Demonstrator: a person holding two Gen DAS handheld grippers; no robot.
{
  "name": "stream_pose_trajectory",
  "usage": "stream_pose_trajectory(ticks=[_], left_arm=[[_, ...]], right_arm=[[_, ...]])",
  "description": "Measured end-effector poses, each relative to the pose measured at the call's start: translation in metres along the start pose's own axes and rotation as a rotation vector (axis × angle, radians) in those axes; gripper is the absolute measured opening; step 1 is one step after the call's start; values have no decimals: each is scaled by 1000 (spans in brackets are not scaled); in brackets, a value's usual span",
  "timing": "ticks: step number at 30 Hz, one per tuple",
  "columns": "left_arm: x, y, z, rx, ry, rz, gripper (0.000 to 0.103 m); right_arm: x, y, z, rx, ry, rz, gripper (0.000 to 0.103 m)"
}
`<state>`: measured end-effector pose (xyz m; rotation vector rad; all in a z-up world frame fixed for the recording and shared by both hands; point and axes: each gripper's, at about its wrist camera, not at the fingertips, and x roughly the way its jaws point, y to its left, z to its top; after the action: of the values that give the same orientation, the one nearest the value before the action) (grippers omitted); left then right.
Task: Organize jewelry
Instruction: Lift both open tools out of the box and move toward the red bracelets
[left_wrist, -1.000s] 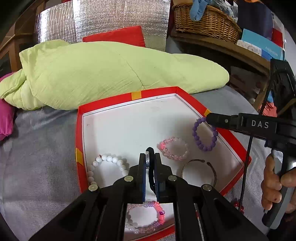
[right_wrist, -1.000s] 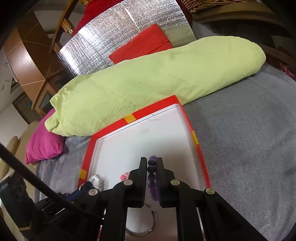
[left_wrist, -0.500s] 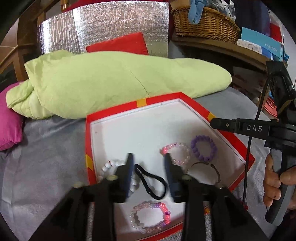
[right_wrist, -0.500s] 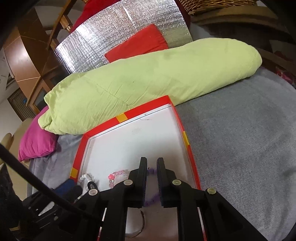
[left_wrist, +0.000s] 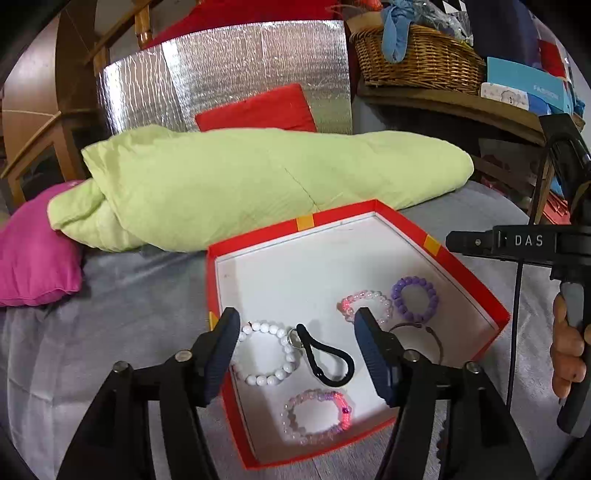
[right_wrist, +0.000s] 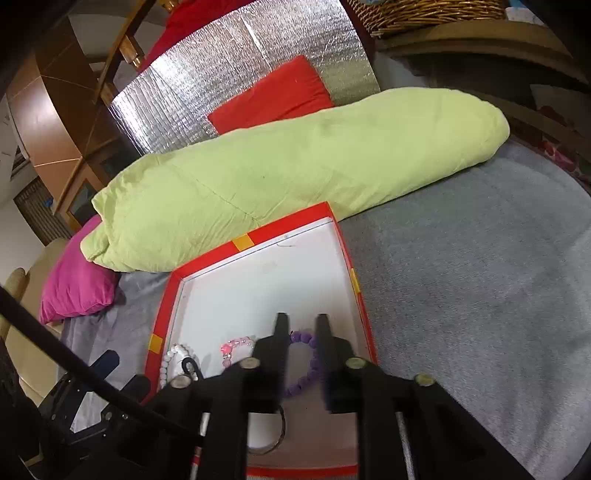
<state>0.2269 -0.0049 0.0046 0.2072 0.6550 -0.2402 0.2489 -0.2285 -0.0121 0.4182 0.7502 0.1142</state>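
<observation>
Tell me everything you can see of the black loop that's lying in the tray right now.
The black loop looks like a thin elastic cord, bent into a teardrop, its narrow end beside a small silvery piece by the white bead bracelet. It lies flat on the white floor of the red tray, free between the open fingers of the left hand-held gripper, whose jaws have just been opening. Nothing grips it.

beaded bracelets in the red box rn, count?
4: white bracelet at left, pink-lilac bracelet nearest the camera, pink bracelet mid-right, purple bracelet far right. None seems hidden.
</observation>
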Motion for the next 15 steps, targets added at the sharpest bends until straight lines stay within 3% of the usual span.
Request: stream_pose_trajectory(ticks=[1,3,15], left_arm=[[-5,-2,-1,3,-8,4,67],[-13,-5,-3,7,-19,13,68],[-45,0,-25,-57,-10,50,69]], right_arm=[[-4,0,0,2,-6,2,42],[-15,-2,-1,6,-29,5,51],[-63,-19,-10,50,-59,9,51]])
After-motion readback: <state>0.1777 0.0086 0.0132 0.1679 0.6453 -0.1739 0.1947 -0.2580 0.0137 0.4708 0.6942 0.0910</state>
